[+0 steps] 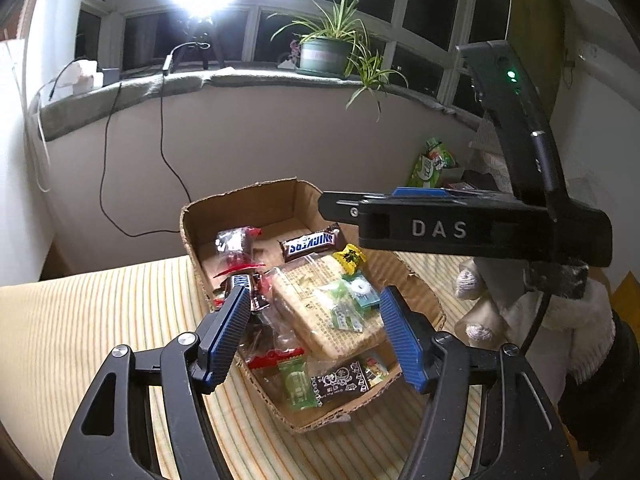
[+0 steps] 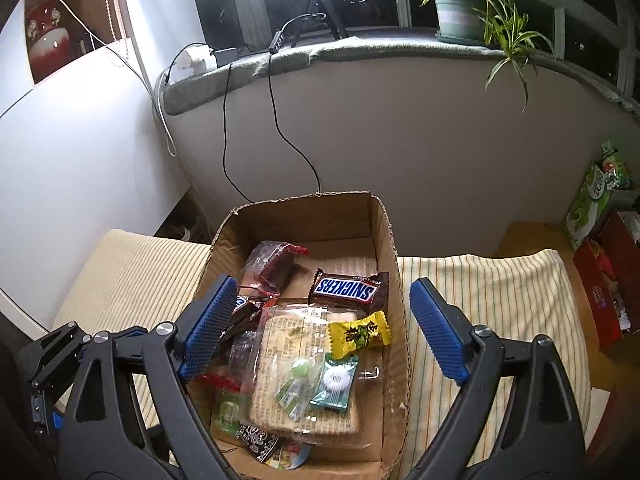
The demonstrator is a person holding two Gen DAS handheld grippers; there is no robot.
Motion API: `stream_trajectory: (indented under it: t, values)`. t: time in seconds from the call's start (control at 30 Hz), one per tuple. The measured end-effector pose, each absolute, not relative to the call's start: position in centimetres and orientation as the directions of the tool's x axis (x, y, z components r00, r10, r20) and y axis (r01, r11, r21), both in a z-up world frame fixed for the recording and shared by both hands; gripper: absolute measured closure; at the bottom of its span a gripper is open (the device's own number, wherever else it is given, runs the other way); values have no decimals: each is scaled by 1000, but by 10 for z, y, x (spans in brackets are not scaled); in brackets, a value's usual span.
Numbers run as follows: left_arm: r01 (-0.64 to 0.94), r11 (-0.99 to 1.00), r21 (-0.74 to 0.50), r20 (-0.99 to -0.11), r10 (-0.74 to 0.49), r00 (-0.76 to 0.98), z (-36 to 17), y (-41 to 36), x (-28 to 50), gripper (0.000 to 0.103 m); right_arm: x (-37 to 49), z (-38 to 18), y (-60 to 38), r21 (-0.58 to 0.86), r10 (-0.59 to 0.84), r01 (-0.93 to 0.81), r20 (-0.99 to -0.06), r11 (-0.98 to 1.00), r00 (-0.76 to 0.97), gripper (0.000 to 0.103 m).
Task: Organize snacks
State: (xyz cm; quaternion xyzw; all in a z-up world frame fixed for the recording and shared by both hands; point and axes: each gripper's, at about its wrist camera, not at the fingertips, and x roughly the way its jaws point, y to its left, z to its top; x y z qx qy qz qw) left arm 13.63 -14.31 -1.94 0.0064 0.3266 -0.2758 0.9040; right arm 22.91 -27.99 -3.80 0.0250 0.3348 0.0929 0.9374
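An open cardboard box sits on a striped cloth and holds several snacks: a Snickers bar, a large clear-wrapped cracker pack, a yellow candy, a teal mint packet and red-wrapped sweets. My left gripper is open and empty above the box's near half. My right gripper is open and empty over the box; it shows from the side in the left wrist view.
The striped cloth covers the surface around the box. A green snack bag and red boxes stand to the right. A windowsill with a potted plant and hanging cables lies behind.
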Motion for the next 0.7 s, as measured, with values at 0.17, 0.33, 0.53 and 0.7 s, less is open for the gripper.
stream_trajectory:
  t: [0.17,0.33,0.53,0.7]
  values:
    - [497,851,-169,-589,-491,642,-18,-138,131,36,215,-35,-274,72,165,-153,-607,986,777,9]
    - [487,857,-168,-582,-485,653,-16,-132,123,36,199,-32,-273,68,156,-144,-588,987,793,9]
    - [462,871,-167,-573,-467,673,-13,-121,112,33,177,-32,-276,90,166,-140,-567,986,807,9]
    - [432,885,-172,-571,-447,688,-13,-112,102,31,158,-34,-273,76,158,-140,-555,987,817,9]
